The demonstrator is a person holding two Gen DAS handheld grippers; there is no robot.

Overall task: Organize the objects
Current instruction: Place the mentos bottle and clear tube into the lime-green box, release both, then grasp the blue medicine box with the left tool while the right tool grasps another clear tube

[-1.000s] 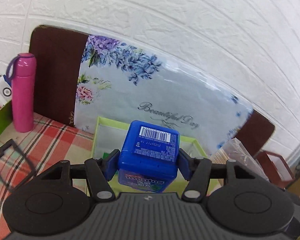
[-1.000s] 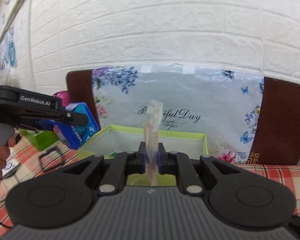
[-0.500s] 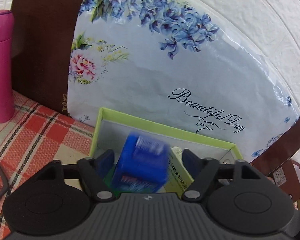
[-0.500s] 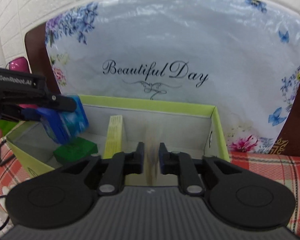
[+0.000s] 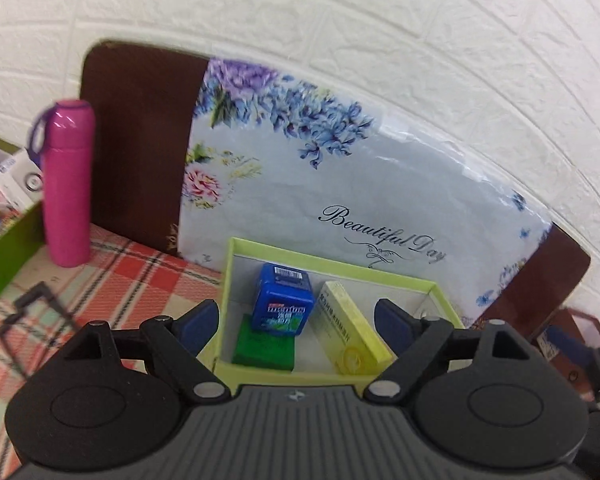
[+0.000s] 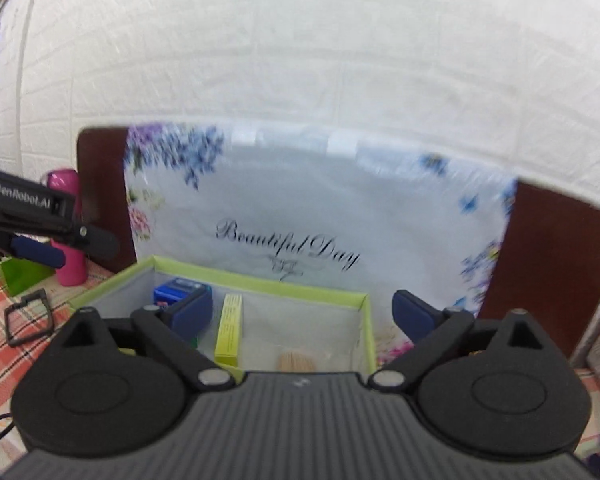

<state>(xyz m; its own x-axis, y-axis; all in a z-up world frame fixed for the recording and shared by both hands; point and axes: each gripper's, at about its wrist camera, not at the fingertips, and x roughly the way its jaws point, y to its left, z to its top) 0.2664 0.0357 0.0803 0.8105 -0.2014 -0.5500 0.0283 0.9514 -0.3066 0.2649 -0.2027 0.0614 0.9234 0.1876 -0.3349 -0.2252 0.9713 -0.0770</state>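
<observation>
A green-rimmed open box (image 5: pixel 340 262) stands on the checked cloth. Inside it a blue mint box (image 5: pixel 283 300) rests on a green packet (image 5: pixel 266 346), beside a long yellow carton (image 5: pixel 350 326). My left gripper (image 5: pixel 296 320) is open and empty above the box's near edge. In the right wrist view the same box (image 6: pixel 284 282) holds the blue mint box (image 6: pixel 176 286), the yellow carton (image 6: pixel 230 328) and a clear bag of toothpicks (image 6: pixel 296 358). My right gripper (image 6: pixel 302 314) is open and empty above the box. The left gripper's arm (image 6: pixel 40 220) shows at the left.
A floral board reading "Beautiful Day" (image 5: pixel 340 184) leans on a brown panel against the white brick wall. A pink bottle (image 5: pixel 66 184) and a green bin of packets (image 5: pixel 4 240) stand at the left. A black wire frame (image 5: pixel 32 312) lies on the cloth.
My left gripper opened and dropped the blue mint box into the green box. My right gripper opened and released the clear bag into the box. Both grippers pulled back and up.
</observation>
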